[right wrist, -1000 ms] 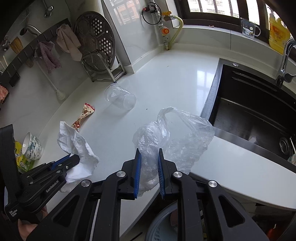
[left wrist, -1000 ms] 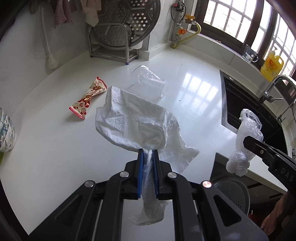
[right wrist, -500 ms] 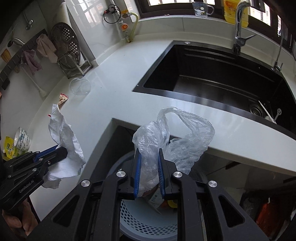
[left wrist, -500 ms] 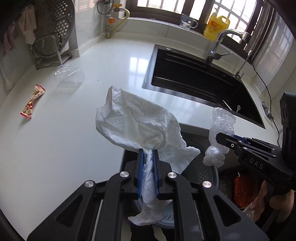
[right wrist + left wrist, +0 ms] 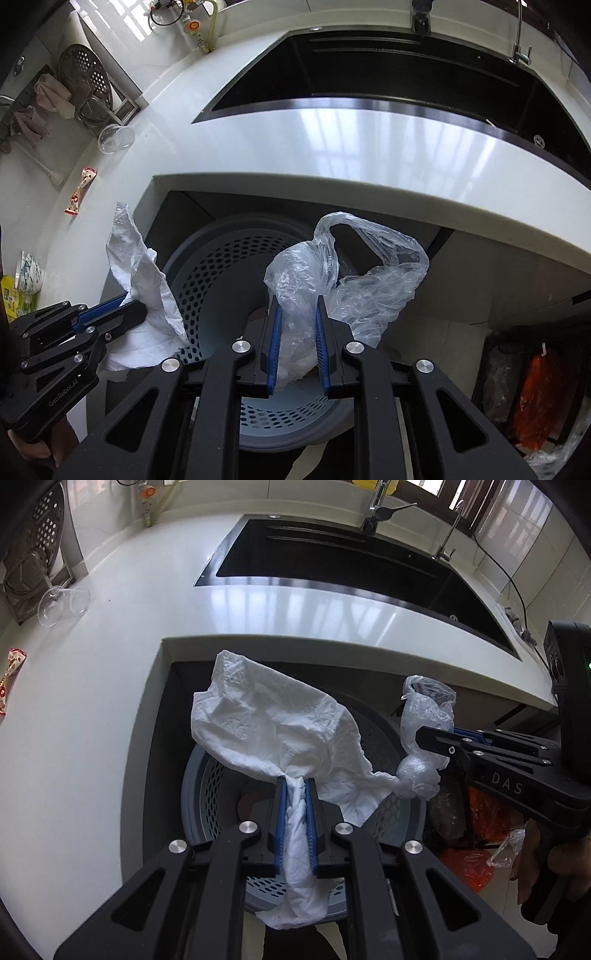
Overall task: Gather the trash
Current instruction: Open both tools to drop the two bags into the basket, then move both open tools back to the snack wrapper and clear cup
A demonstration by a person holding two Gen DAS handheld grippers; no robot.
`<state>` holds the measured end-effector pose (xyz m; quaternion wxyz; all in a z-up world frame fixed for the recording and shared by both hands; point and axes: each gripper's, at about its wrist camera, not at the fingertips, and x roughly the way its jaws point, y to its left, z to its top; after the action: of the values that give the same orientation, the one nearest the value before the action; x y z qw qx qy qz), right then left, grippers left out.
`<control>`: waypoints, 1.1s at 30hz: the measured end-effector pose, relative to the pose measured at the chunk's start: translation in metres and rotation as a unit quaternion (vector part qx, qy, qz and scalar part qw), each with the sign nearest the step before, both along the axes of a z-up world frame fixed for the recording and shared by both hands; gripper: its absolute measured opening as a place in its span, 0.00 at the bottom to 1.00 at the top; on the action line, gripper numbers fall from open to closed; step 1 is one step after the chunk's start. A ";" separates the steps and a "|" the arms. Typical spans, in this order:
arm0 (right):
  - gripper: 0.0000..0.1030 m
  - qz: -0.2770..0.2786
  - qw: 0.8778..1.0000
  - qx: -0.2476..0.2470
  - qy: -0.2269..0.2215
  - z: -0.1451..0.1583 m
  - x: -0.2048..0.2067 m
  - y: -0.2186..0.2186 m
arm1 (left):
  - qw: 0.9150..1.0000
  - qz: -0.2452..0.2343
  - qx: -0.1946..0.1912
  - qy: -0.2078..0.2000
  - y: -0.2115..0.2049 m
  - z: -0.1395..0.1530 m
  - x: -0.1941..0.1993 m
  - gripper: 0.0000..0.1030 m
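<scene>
Left gripper (image 5: pixel 295 786) clamped on white tissue (image 5: pixel 273 731), right gripper (image 5: pixel 297 306) pinching clear plastic bag (image 5: pixel 347 280). Both poised over perforated grey bin (image 5: pixel 218 280) below counter (image 5: pixel 332 147). Disposal step, apparently; next, open jaws, drop both.

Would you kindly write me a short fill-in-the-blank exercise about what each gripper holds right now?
1. The left gripper is shut on a crumpled white ____.
2. The right gripper is shut on a clear plastic ____.
3. Both hang over a perforated grey ____.
4. A clear cup lies on its ____ on the counter.

Missing words: tissue; bag; bin; side
</scene>
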<state>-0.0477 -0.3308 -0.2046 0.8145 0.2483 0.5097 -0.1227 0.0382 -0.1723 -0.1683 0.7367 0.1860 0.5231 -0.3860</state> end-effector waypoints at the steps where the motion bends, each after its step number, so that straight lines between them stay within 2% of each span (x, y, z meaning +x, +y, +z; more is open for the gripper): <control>1: 0.16 0.002 1.000 0.003 0.006 -0.006 0.002 -0.001 | 1.000 0.000 0.008 0.002 -0.001 -0.006 -0.001 0.10; 6: 0.17 0.023 1.000 0.016 0.014 -0.022 0.009 0.003 | 0.999 0.003 0.036 0.003 0.000 -0.024 -0.003 0.11; 9: 0.18 0.035 0.999 0.027 0.018 -0.029 0.014 0.006 | 0.999 0.011 0.036 0.005 0.004 -0.025 -0.004 0.18; 10: 0.18 0.038 0.999 0.032 0.018 -0.030 0.016 0.008 | 0.999 0.015 0.036 0.006 0.006 -0.024 -0.003 0.27; 11: 0.22 0.043 0.998 0.037 0.018 -0.030 0.017 0.010 | 0.999 0.018 0.036 0.006 0.008 -0.023 -0.002 0.32; 12: 0.27 0.047 0.998 0.040 0.019 -0.031 0.018 0.011 | 0.999 0.024 0.037 0.004 0.010 -0.022 -0.002 0.45; 13: 0.43 0.048 0.998 0.040 0.020 -0.032 0.019 0.011 | 0.999 0.030 0.037 0.000 0.012 -0.021 -0.002 0.55; 14: 0.52 0.049 0.998 0.039 0.019 -0.031 0.019 0.012 | 0.999 0.035 0.035 -0.003 0.015 -0.018 -0.001 0.56; 23: 0.52 0.062 0.997 0.044 0.019 -0.024 0.014 0.010 | 0.996 0.077 0.043 -0.007 0.031 -0.002 0.002 0.59; 33: 0.53 0.101 0.993 0.055 0.026 -0.008 -0.004 0.021 | 0.992 0.123 0.019 -0.006 0.041 0.027 -0.006 0.61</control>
<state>-0.0516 -0.3102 -0.2127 0.7946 0.2363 0.5590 -0.0177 0.0322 -0.1312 -0.1411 0.7776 0.1368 0.5453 -0.2815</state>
